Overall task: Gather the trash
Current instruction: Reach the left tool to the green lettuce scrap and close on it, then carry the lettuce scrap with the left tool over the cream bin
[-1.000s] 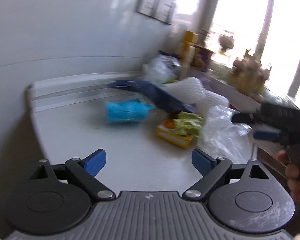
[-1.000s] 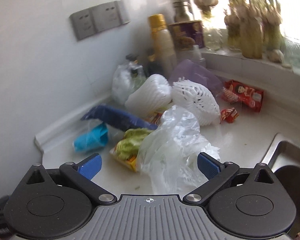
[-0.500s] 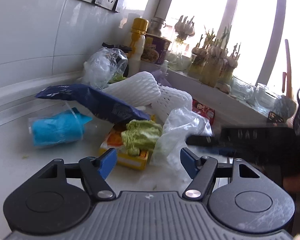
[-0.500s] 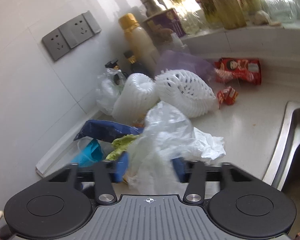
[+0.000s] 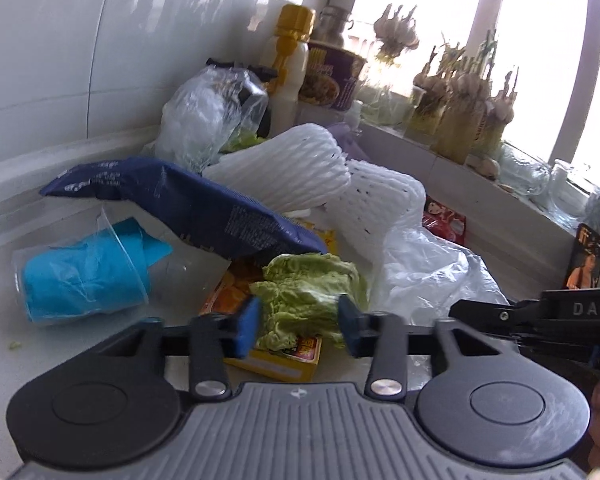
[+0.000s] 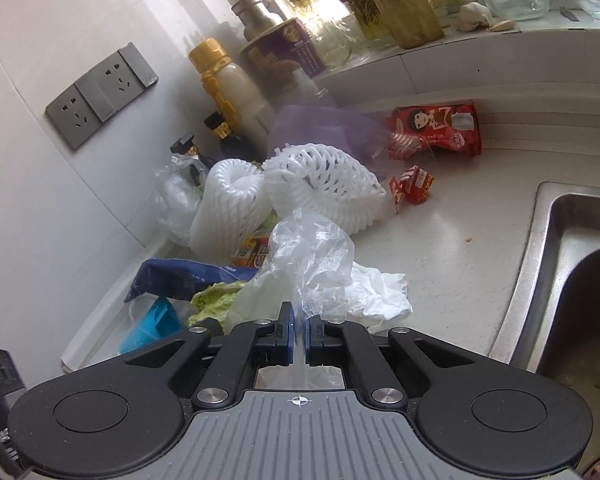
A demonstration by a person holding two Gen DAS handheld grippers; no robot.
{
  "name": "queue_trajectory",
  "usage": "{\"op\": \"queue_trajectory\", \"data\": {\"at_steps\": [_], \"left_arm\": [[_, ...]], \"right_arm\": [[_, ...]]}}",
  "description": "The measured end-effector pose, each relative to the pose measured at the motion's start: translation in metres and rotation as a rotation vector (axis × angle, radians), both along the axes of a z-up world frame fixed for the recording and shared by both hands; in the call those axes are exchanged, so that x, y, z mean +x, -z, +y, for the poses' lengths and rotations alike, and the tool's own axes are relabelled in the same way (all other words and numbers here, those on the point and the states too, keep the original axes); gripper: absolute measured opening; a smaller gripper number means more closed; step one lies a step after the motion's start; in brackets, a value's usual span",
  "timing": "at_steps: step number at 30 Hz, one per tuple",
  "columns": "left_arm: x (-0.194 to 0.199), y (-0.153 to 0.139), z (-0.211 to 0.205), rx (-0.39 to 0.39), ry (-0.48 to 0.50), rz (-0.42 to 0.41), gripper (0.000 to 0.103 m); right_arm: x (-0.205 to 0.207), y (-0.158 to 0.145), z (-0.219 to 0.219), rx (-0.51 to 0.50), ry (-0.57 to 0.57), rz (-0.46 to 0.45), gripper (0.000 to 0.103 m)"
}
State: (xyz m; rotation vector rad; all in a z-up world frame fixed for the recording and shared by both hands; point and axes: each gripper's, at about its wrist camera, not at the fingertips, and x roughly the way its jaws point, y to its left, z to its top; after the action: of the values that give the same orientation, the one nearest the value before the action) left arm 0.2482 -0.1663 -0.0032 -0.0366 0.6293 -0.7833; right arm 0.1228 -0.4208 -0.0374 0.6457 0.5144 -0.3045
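On countertop (image 5: 112, 344), left wrist view: left gripper (image 5: 298, 326) jaws just closing, blue pads pinching lettuce leaf (image 5: 308, 292) atop yellow box (image 5: 284, 364). Right wrist view: right gripper (image 6: 299, 334) pressed together on clear plastic bag (image 6: 312, 256), bag rising directly ahead of pads.

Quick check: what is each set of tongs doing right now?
Left tongs: just been closing around the green lettuce leaf, pads touching it.
Right tongs: shut on the clear plastic bag.
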Motion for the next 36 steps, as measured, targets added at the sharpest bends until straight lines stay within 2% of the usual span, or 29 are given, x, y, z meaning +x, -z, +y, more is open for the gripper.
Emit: {"op": "queue_trajectory", "data": {"at_steps": [1, 2, 4, 6, 10, 18, 29, 36], "left_arm": [[0.0, 0.001, 0.001, -0.01, -0.003, 0.006, 0.014], [-0.001, 0.001, 0.002, -0.022, -0.004, 0.01, 0.01], [-0.003, -0.001, 0.005, -0.052, -0.005, 0.009, 0.005], [-0.006, -0.004, 0.007, -0.082, 0.002, 0.01, 0.003], [-0.015, -0.019, 0.014, -0.151, 0.019, 0.002, 0.002], [-0.034, -0.057, 0.032, -0.221, 0.038, -0.062, 0.002], [-0.054, -0.081, 0.084, -0.23, -0.043, -0.086, 0.002], [-0.064, -0.081, 0.129, -0.24, -0.114, -0.073, 0.002]], "right_arm": [[0.0, 0.0, 0.0, 0.0, 0.0, 0.0, 0.004], [0.0, 0.0, 0.0, 0.001, 0.002, 0.0, 0.004], [-0.001, -0.001, 0.0, 0.0, 0.004, -0.002, 0.004], [-0.002, -0.004, 0.0, -0.004, 0.006, -0.012, 0.004], [-0.008, -0.014, 0.001, -0.017, 0.009, -0.045, 0.004], [-0.021, -0.042, 0.011, -0.054, -0.011, -0.122, 0.003], [-0.03, -0.071, 0.038, -0.038, -0.152, -0.216, 0.002], [-0.028, -0.08, 0.064, -0.031, -0.255, -0.237, 0.002]]}}
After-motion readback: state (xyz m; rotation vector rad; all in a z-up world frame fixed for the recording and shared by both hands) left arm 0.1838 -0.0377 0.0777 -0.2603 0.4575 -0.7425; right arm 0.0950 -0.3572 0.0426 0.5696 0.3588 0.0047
